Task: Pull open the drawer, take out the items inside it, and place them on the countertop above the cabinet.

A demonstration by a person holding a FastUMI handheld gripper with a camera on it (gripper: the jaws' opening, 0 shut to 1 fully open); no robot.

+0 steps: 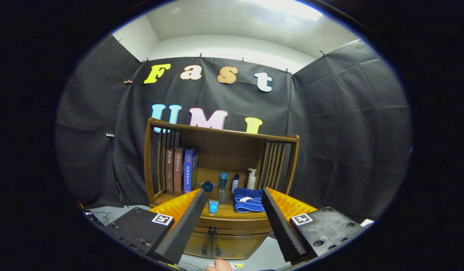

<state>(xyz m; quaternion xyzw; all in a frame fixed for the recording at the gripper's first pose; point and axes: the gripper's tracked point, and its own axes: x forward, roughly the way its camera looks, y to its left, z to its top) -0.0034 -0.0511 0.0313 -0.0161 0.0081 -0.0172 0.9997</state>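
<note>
Wooden cabinet ahead: drawer closed, towel and tubes on top. Fits before emptying or after. Gripper jaws wide open, holding nothing.

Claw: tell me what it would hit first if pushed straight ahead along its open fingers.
Probably the small blue tube on the countertop, which sits between the open claw's fingers. The drawer knob lies lower. Depth is hard to judge.

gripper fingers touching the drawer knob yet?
Apart. In the gripper view the gripper is open, its fingers spread wide on either side, and the drawer knob sits well beyond them on the closed drawer.
</note>
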